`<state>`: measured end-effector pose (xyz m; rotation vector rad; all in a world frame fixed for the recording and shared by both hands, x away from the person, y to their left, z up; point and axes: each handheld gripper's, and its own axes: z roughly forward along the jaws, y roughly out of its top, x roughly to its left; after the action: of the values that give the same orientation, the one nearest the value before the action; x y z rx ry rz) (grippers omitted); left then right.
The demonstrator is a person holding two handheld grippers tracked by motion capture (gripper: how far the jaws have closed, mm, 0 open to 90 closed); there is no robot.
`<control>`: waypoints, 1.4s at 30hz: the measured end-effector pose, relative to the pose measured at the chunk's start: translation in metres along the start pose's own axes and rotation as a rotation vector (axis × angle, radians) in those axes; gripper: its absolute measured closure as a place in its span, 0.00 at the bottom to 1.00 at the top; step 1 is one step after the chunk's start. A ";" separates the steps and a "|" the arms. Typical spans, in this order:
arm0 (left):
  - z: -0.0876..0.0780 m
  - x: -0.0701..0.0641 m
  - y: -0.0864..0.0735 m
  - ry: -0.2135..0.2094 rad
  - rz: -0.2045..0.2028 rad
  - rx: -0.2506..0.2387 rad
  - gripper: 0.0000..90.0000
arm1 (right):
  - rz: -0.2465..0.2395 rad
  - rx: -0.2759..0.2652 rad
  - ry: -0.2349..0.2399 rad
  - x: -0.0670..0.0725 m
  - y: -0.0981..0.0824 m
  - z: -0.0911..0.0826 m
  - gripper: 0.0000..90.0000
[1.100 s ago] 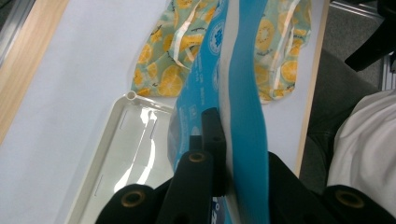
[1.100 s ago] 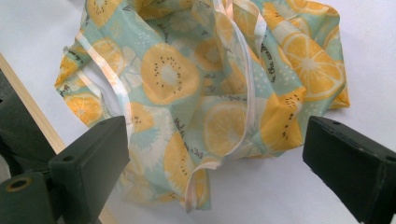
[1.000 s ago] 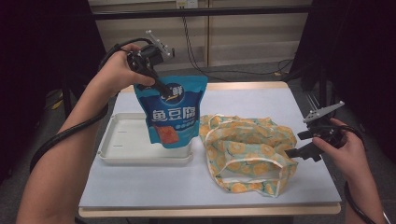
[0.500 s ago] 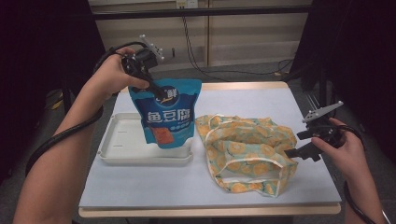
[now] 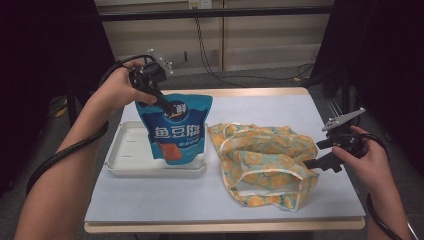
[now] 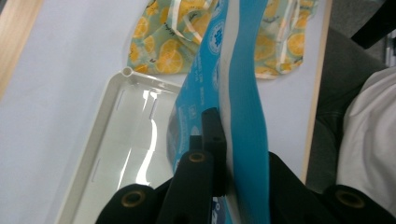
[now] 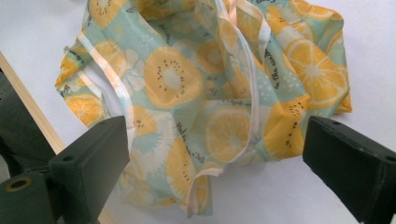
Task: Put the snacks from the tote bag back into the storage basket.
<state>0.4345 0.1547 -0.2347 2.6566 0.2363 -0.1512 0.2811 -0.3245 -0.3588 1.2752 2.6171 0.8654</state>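
The left tongs (image 5: 162, 102) clamp the top edge of a blue plastic snack pouch (image 5: 176, 127), which hangs over a white plastic tray (image 5: 127, 162) on the pale worktop (image 5: 280, 107). The right tongs (image 5: 320, 154) gape wide and empty just beside a crumpled citrus-print fabric bag (image 5: 262, 162)

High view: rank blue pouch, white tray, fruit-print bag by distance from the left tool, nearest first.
1. blue pouch: clamped at its top edge in the left tool.
2. white tray: just below it, on the table's left.
3. fruit-print bag: farthest, on the right, by the right tool.
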 end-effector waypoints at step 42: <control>0.008 0.000 -0.077 0.104 -0.243 -0.026 0.20 | -0.001 -0.004 -0.006 0.002 -0.002 -0.004 0.08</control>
<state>0.4195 0.2179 -0.2759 2.6054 0.5922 -0.0862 0.2773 -0.3258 -0.3563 1.2731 2.6097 0.8650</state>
